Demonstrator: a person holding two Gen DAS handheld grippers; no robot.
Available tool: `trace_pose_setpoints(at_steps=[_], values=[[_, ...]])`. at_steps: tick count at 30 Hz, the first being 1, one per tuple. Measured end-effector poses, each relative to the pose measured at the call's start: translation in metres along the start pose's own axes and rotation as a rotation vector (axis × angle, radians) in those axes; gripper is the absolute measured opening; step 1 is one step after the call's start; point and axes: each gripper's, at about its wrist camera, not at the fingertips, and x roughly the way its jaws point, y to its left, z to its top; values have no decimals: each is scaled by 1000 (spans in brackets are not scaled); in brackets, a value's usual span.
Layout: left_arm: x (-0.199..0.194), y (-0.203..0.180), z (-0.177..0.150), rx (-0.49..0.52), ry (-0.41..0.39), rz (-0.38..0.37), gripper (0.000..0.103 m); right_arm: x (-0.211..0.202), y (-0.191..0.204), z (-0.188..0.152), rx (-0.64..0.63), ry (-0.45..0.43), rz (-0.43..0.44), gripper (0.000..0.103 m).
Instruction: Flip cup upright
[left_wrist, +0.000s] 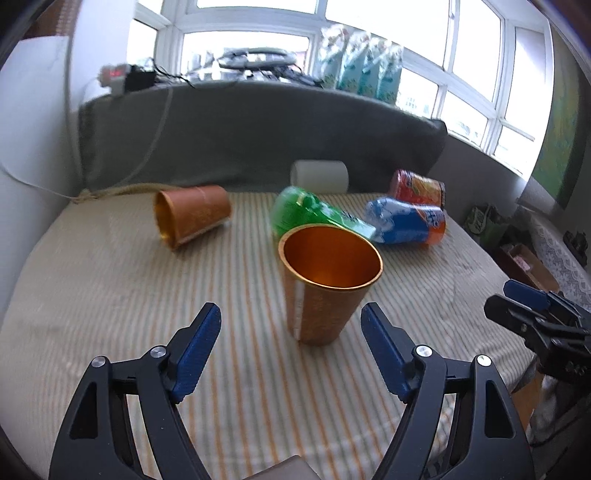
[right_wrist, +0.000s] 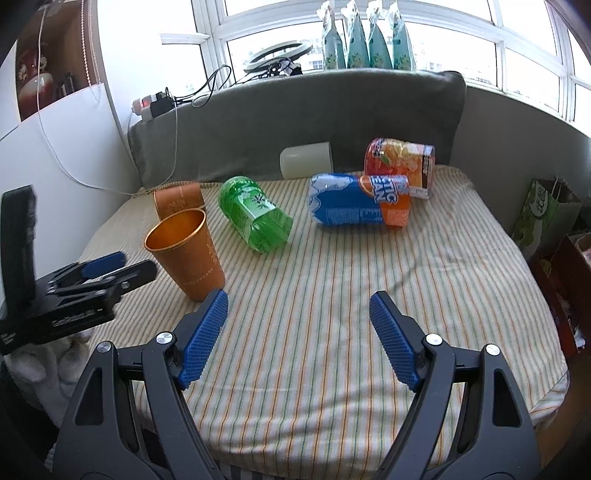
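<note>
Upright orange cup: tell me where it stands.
The upright orange cup stands on the striped cloth just ahead of the open left gripper, in front of the green bottle.

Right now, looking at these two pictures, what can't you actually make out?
- Lying orange cup, right wrist view: mostly hidden behind the upright orange cup.
- Green bottle, left wrist view: blurred, its near end hidden by the upright cup's rim.
- Print on the upright cup: too small to read.

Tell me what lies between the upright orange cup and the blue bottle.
The green bottle, on its side, lies between the upright orange cup and blue bottle; right wrist view.
</note>
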Motion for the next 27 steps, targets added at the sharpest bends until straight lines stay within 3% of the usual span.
trace_pose_setpoints(at_steps=[4, 7, 12, 20, 27], values=[[-23, 6, -1, 3, -67, 46, 78, 0, 7, 5, -34, -28, -31, 83], [-40, 10, 0, 1, -117, 73, 78, -1, 12, 10, -55, -63, -46, 94], [-65, 14, 3, 4, -209, 127, 80, -7, 24, 15, -102, -135, -91, 96], [-77, 16, 13, -16, -286, 185, 84, -18, 34, 21, -122, -222, -107, 99], [-83, 10, 17, 4, -342, 223, 84, -34, 23, 22, -56, -309, -114, 103]])
